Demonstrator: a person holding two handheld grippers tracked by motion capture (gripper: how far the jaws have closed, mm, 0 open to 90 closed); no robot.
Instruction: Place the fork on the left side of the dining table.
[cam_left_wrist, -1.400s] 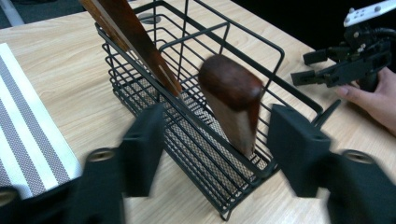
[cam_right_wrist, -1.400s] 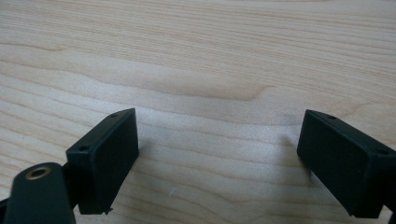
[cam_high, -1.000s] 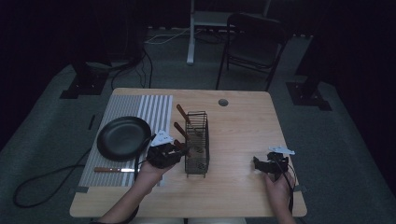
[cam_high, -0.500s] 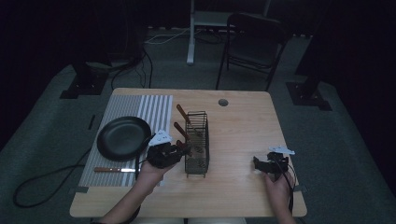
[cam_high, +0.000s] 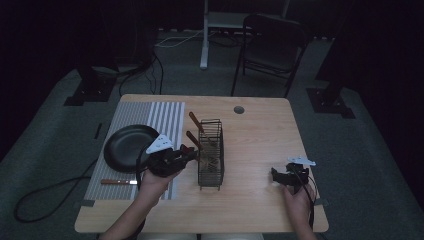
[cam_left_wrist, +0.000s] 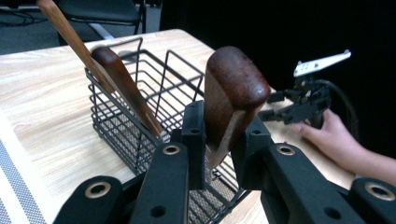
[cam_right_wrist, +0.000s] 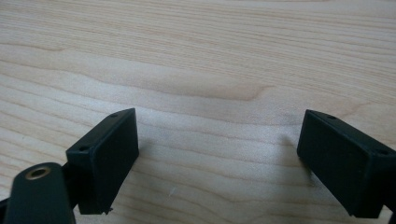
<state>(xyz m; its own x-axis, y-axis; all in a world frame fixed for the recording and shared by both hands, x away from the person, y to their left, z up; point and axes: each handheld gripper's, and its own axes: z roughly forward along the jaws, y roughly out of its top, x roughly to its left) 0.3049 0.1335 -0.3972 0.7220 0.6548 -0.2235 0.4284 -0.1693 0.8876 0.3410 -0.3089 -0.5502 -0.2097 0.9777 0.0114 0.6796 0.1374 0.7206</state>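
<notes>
Left gripper (cam_left_wrist: 218, 140): pressed shut on a dark wooden handle (cam_left_wrist: 231, 93), which is pinched between the two black pads just below its rounded end.
Closing: the jaws have just been drawn in the last little way, and the handle is seen between them, so the grip is judged complete.
Change since a second ago: in the high view the left hand (cam_high: 155, 182) is seen in nearly the same place beside the wire basket (cam_high: 210, 172); only the pinch has been tightened.
Held thing: the handle is tilted, with its lower part leading down toward the basket's near corner; whether a blade or head hangs below cannot be told.
Basket: standing on the wooden table (cam_high: 260, 130), just right of the left gripper (cam_high: 167, 159); two other wooden-handled utensils (cam_left_wrist: 121, 84) are leaned inside it.
Right gripper (cam_right_wrist: 217, 158): spread wide and empty, with bare tabletop seen between the jaws; it is rested near the table's right edge (cam_high: 290, 176), well apart from the basket.
Surroundings: a black pan (cam_high: 127, 145) is set on the striped mat (cam_high: 165, 117), and a knife (cam_high: 120, 182) lies on the mat near the left forearm.
Meaning for the work: with the handle secured, lifting or seating of this utensil at the basket is judged to be the step in hand.
Risk: the handle may be pivoted in the pads if it is moved fast.
</notes>
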